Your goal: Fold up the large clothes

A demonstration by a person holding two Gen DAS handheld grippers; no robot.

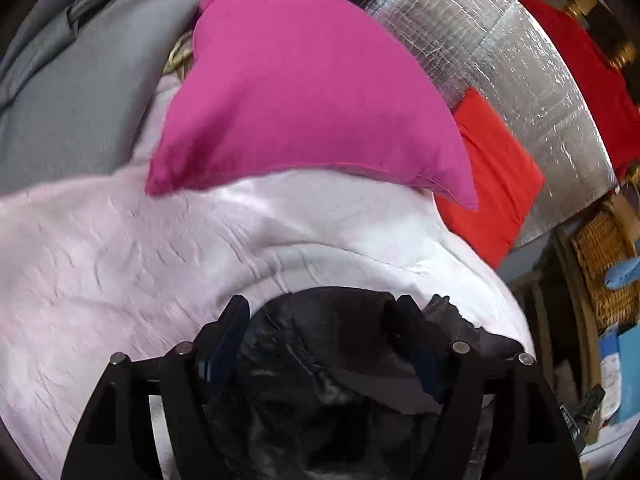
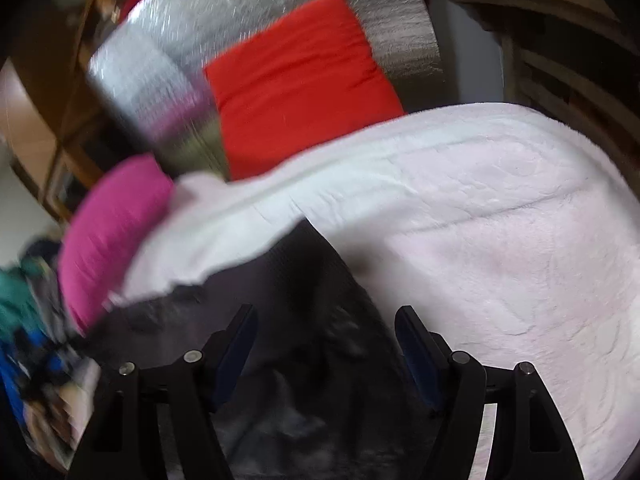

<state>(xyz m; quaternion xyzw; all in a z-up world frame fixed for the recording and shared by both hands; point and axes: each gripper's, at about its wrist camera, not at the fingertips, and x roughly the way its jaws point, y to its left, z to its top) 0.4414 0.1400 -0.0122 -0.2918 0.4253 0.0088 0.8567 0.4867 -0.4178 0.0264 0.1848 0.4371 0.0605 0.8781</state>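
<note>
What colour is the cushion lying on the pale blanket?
Magenta pink; the cushion shows best in the left wrist view.

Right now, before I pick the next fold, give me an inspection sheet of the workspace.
Surface: pale pink textured blanket spread over silver quilted foil sheet.
Job's things: dark grey-black garment lying bunched on the blanket below both claws.
Clutter: magenta cushion, folded red cloth, grey fabric, teal and blue items, blurred.
Grippers: left claw open, right claw open; dark garment between the fingers, not pinched.
Cables: nothing seen.
Surroundings: woven wicker basket, wooden frame.
</note>
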